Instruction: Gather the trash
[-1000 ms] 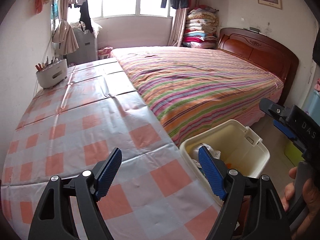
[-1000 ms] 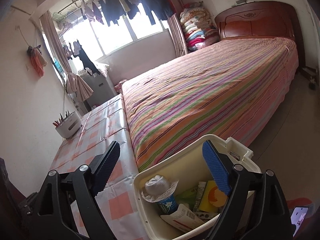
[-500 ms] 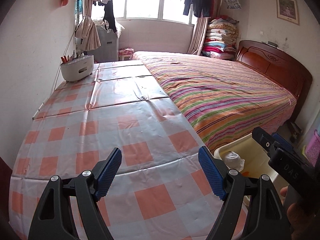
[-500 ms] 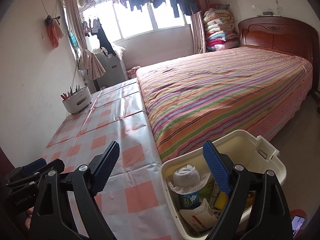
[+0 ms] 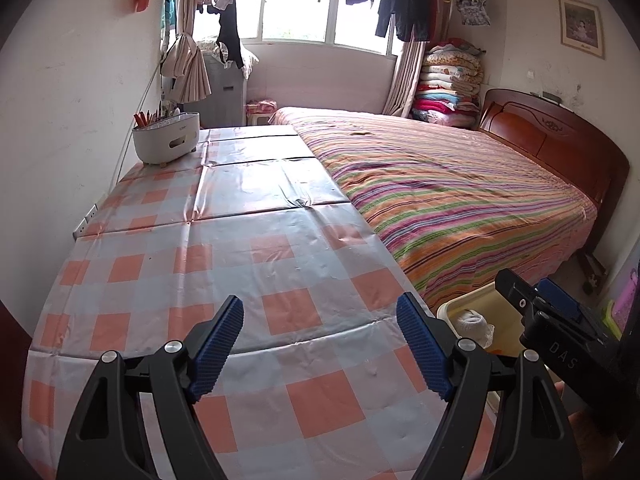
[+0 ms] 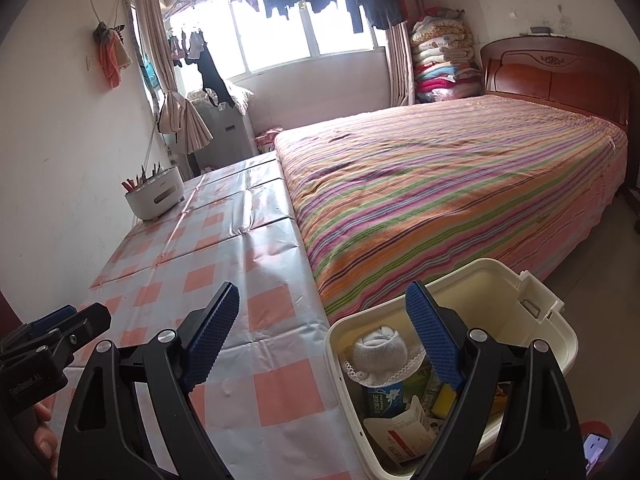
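Hiding bin [image 6: 560,344] contents: right tool [image 6: 324,340] finger; jaws apart.

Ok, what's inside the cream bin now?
In the cream bin: a white crocheted bundle on top, a blue-green pack, a white carton. The right tool's finger hides the rest.

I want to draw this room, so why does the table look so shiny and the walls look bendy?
Left wrist view: window light bounces off the plastic tablecloth, making white glare. Right wrist view: the same glare streaks the tablecloth, and the window is washed out white. Both views: the fisheye lens curves straight edges and darkens the corners.
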Demonstrator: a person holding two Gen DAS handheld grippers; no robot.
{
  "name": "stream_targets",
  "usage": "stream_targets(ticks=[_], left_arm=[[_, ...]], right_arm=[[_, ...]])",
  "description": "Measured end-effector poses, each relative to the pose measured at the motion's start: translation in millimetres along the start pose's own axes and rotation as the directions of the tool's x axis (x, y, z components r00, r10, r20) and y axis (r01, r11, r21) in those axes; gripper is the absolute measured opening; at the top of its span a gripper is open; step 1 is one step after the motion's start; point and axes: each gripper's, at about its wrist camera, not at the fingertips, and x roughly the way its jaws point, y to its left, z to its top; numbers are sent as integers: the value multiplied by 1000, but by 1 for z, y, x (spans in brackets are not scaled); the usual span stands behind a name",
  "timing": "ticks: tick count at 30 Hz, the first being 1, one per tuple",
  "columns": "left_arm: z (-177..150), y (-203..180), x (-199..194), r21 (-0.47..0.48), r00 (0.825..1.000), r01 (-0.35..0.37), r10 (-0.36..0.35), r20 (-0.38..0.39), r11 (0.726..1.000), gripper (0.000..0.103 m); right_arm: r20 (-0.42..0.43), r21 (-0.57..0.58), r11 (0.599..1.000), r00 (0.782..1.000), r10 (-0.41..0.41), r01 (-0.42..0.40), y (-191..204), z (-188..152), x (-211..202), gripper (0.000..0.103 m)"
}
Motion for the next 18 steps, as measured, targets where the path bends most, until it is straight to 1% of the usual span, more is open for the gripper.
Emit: stream_targets(ticks=[6,10,13,18], left_arm=[[1,-4,0,22,999,-34,34,2,999,77],[1,-7,3,26,999,-35,36,-17,999,77],[0,-11,5,43,998,-55,56,-24,998,77],[-2,-17,7,56,998,-49,51,-33,997,77]], right_arm=[[-1,5,1000,1000,0,0,-3,0,-1,84],[4,9,1000,1000,1,-1,-6,0,-2,84],[3,16,1000,1000,-1,1,-8,0,-4,84],[2,19,1000,1000,1,-1,-10,0,-4,84]])
